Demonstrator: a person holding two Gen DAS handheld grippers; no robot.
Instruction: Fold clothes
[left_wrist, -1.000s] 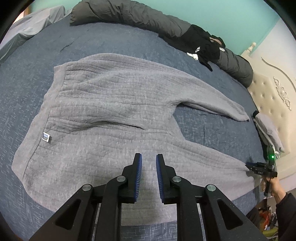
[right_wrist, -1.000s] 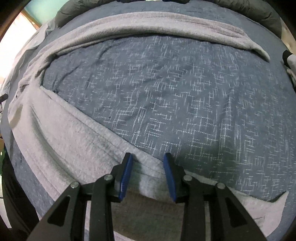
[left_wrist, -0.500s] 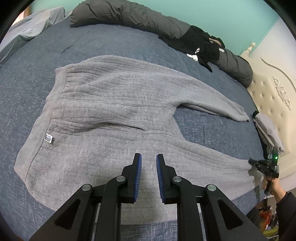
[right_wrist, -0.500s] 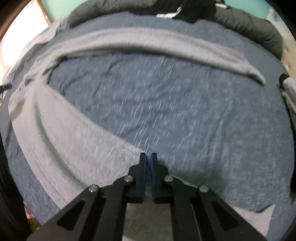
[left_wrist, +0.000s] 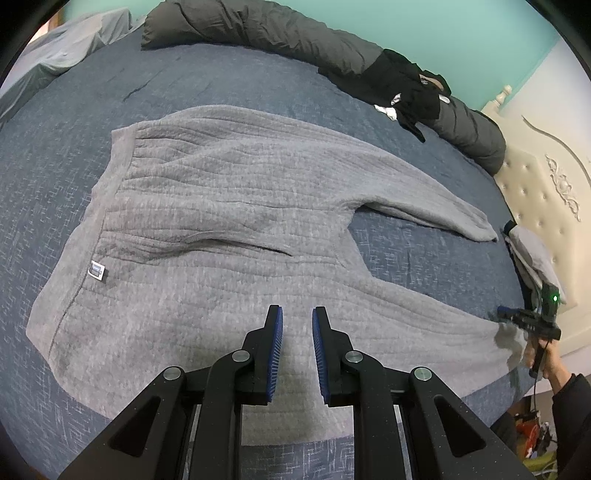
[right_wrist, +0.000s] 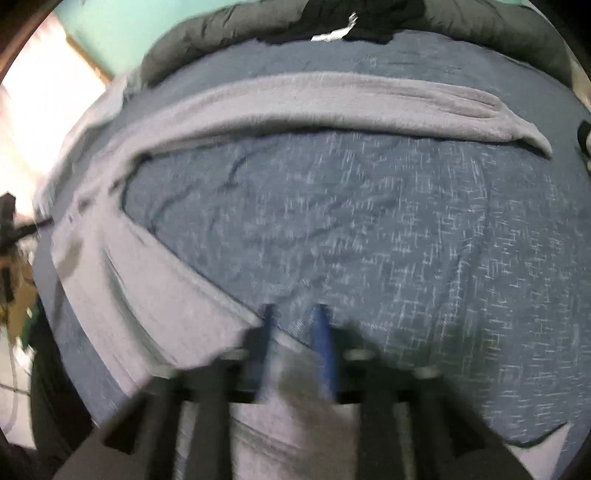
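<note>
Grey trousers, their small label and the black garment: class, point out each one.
grey trousers (left_wrist: 229, 206): left wrist view, seat area.
small label (left_wrist: 98, 272): left wrist view, its middle.
black garment (left_wrist: 406, 88): left wrist view, its bulk.

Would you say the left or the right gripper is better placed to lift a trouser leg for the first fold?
Probably the right gripper: its open jaws sit at the near leg's cuff on the grey trousers, while the left gripper hovers over mid-fabric, away from any edge.

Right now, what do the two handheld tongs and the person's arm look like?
The left tongs have black angular linkage arms with silver pivot pins and ribbed blue pads. The right tongs are black too, with a green light and a thin cable below the grip. The person wears a dark sleeve.
</note>
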